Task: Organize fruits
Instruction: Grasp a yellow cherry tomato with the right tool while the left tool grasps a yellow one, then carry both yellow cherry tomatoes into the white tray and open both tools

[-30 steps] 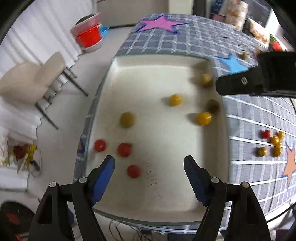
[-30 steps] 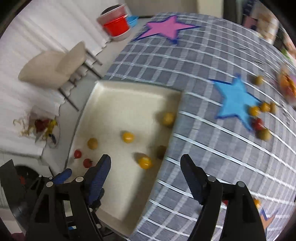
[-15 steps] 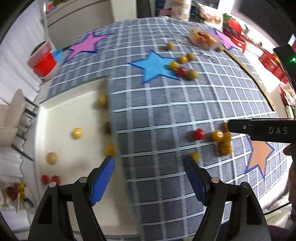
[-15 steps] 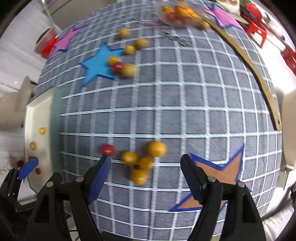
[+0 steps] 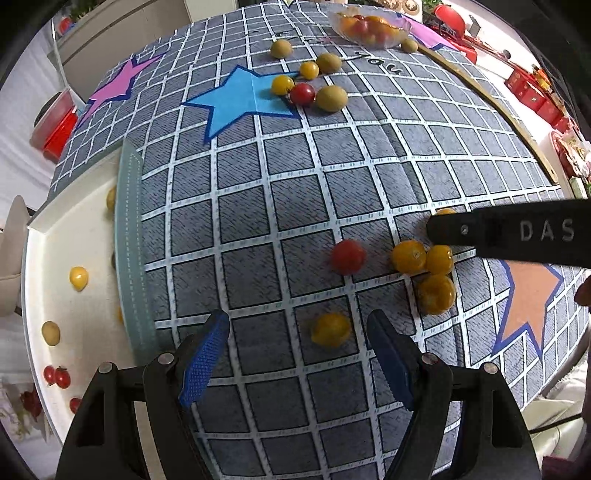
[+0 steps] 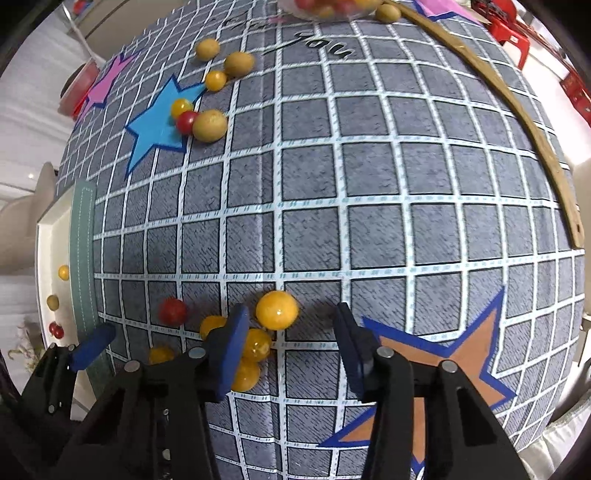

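Small round fruits lie on a grey checked tablecloth (image 5: 295, 184). A near cluster holds a red tomato (image 5: 348, 257) and several yellow ones, one lone yellow fruit (image 5: 330, 329) just ahead of my open, empty left gripper (image 5: 299, 350). My right gripper (image 6: 290, 343) is open and empty, low over the cluster, with a yellow fruit (image 6: 277, 309) just beyond its fingertips; its left finger (image 6: 231, 350) covers part of the others. The right gripper shows from the side in the left wrist view (image 5: 509, 236). A white tray (image 5: 40, 258) at the left holds several yellow and red fruits.
A second group of fruits (image 5: 306, 92) lies by the blue star (image 5: 236, 98). A clear bowl of fruits (image 5: 369, 26) stands at the far edge. A wooden strip (image 6: 517, 110) curves along the right. An orange star patch (image 6: 436, 354) lies near the right gripper.
Both grippers have swung from the tray rightward to the near fruit cluster and moved closer and lower over it. Both stay open.
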